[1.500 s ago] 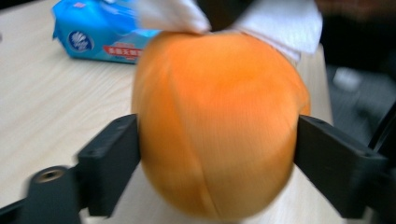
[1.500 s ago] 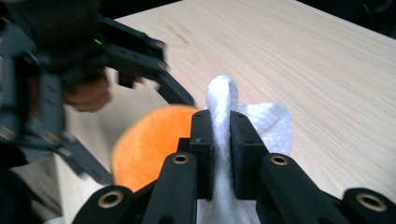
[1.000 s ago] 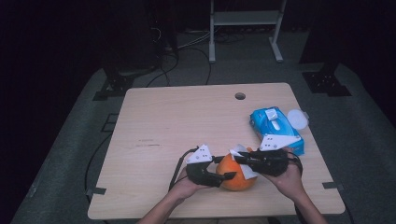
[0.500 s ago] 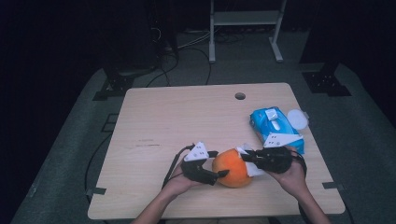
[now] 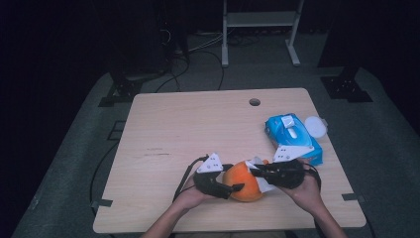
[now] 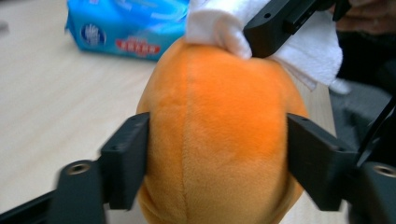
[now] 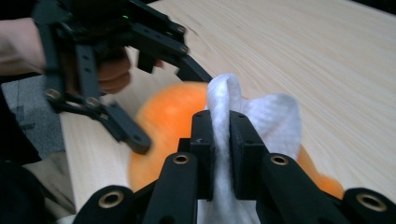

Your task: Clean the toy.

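Near the front edge of the wooden bench (image 5: 198, 129) sits an orange plush ball (image 5: 241, 181), caught between the two hand-held tools. The left tool (image 5: 236, 187) comes at it from the person's left, and in the left gripper view its two black jaws stand on either side of the ball (image 6: 217, 135), each flat against the fuzzy surface; they have just been closing in on it, and the ball sits squarely between them. The right tool (image 5: 253, 172) reaches in from the other side with its jaws drawn together on a fold of white wipe (image 7: 223, 121), which stands up pinched between them and drapes down over the top of the ball (image 7: 170, 119). In the left gripper view the same wipe (image 6: 308, 46) rests against the ball's upper side. Further back on the right of the bench lies a blue pack of wipes (image 5: 293, 136), well apart from the ball, with a small white round lid (image 5: 315, 126) just beside it.
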A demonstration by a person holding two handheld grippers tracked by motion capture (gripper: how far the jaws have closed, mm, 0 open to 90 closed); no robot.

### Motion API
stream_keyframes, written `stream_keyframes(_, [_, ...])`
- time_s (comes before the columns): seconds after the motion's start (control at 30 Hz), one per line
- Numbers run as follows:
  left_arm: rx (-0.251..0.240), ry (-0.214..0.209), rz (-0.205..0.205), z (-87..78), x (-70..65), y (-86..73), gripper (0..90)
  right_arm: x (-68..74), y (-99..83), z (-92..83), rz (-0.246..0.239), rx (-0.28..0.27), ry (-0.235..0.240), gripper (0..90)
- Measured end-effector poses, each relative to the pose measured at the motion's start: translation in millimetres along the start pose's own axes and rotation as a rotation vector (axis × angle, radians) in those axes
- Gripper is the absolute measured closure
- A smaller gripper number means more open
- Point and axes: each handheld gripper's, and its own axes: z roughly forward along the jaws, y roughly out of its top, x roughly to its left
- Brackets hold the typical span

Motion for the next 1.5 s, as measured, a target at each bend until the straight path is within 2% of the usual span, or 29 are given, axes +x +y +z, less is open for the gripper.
stream_keyframes(0.03, [0.0,0.0,0.0,0.0,0.0,0.0,30.1,0.0,0.0,0.0,0.0,0.0,0.0,80.4])
stream_keyframes(0.07, [0.003,0.0,0.09,2.4,-8.8,3.0,31.0,8.5,4.8,1.1,-0.02,-0.013,0.023,80.4])
stream_keyframes(0.1, [0.003,0.0,0.09,2.4,-8.8,3.0,31.1,8.5,4.8,1.1,-0.02,-0.013,0.023,80.4])
stream_keyframes(0.13, [0.012,0.012,0.177,5.2,-18.4,5.9,31.1,21.0,10.9,6.9,-0.059,-0.01,0.054,80.4])
stream_keyframes(0.2, [0.027,0.016,0.225,5.1,-22.0,6.7,31.1,27.9,13.6,10.9,-0.092,-0.003,0.052,80.4])
stream_keyframes(0.3, [0.017,0.01,0.201,3.7,-19.9,4.8,31.2,26.8,14.4,10.4,-0.106,0.004,0.037,80.4])
stream_keyframes(0.33, [0.012,0.0,0.186,2.8,-16.5,2.9,31.0,18.3,12.5,4.2,-0.089,0.004,-0.002,80.4])
stream_keyframes(0.4, [0.007,-0.005,0.169,2.5,-14.6,2.4,28.5,14.7,11.1,2.0,-0.082,0.008,-0.015,80.4])
stream_keyframes(0.43, [0.003,-0.008,0.122,2.8,-11.0,3.3,25.2,3.5,5.5,-3.4,-0.031,0.009,-0.008,80.3])
stream_keyframes(0.47, [0.002,-0.007,0.083,3.7,-8.9,3.7,21.5,1.2,3.7,-4.0,-0.022,0.009,-0.007,80.4])
stream_keyframes(0.5, [0.002,-0.007,0.083,3.7,-8.9,3.7,16.9,1.2,3.7,-4.0,-0.022,0.009,-0.007,80.4])
stream_keyframes(0.53, [0.015,-0.008,-0.006,7.0,-4.5,2.0,12.1,-1.7,1.1,-4.5,-0.006,0.014,0.0,80.4])
stream_keyframes(0.57, [0.015,-0.008,-0.006,7.0,-4.5,2.0,11.7,-1.7,1.1,-4.5,-0.006,0.014,0.0,80.4])
stream_keyframes(0.6, [0.016,-0.035,-0.048,7.7,-0.4,-0.9,14.8,0.6,2.0,-4.2,-0.017,0.019,-0.008,80.5])
stream_keyframes(0.63, [0.006,-0.05,-0.051,6.8,2.4,-3.8,18.4,1.8,2.8,-3.7,-0.024,0.025,-0.007,80.5])
stream_keyframes(0.73, [0.004,-0.038,-0.043,4.2,3.8,-2.3,23.7,4.4,3.7,-2.4,-0.025,0.023,-0.002,80.7])
stream_keyframes(0.8, [0.007,-0.041,-0.039,3.7,3.5,-1.5,22.5,8.1,5.4,-0.8,-0.035,0.031,0.001,80.8])
stream_keyframes(0.93, [0.002,-0.076,-0.079,2.9,6.7,-2.5,16.9,11.4,6.2,0.2,-0.041,0.048,0.002,80.9])
stream_keyframes(0.97, [0.002,-0.076,-0.079,2.9,6.7,-2.5,17.0,11.4,6.2,0.2,-0.041,0.048,0.002,80.9])
stream_keyframes(1.0, [0.011,-0.069,-0.048,3.1,3.9,-1.9,18.2,12.2,6.4,1.4,-0.041,0.046,0.007,80.8])
stream_keyframes(1.03, [0.011,-0.069,-0.048,3.1,3.9,-1.9,20.4,12.2,6.4,1.4,-0.041,0.046,0.007,80.8])
stream_keyframes(1.07, [0.013,-0.056,-0.012,3.7,0.6,-0.9,20.4,13.5,6.9,1.7,-0.042,0.044,0.008,80.8])
stream_keyframes(1.1, [0.023,-0.044,0.054,5.1,-5.2,1.2,22.5,19.3,8.5,5.1,-0.042,0.03,0.035,80.8])
stream_keyframes(1.13, [0.023,-0.044,0.054,5.1,-5.2,1.2,22.9,23.1,9.4,7.5,-0.05,0.027,0.049,80.8])
stream_keyframes(1.2, [0.042,-0.026,0.136,6.0,-12.9,2.6,23.5,30.1,10.8,13.8,-0.077,0.027,0.062,80.7])
stream_keyframes(1.27, [0.034,-0.022,0.139,3.5,-11.3,1.9,26.6,31.1,11.3,14.3,-0.099,0.029,0.039,80.8])
stream_keyframes(1.43, [0.024,-0.01,0.14,-0.3,-7.0,2.4,31.1,18.3,9.9,3.3,-0.068,0.012,0.001,80.7])
stream_keyframes(1.47, [0.019,-0.005,0.139,-1.1,-6.0,2.5,31.1,8.3,5.8,-3.7,-0.038,0.01,-0.013,80.6])
stream_keyframes(1.5, [0.019,-0.009,0.133,-1.5,-5.2,2.4,31.1,8.3,5.8,-3.7,-0.038,0.01,-0.013,80.6])
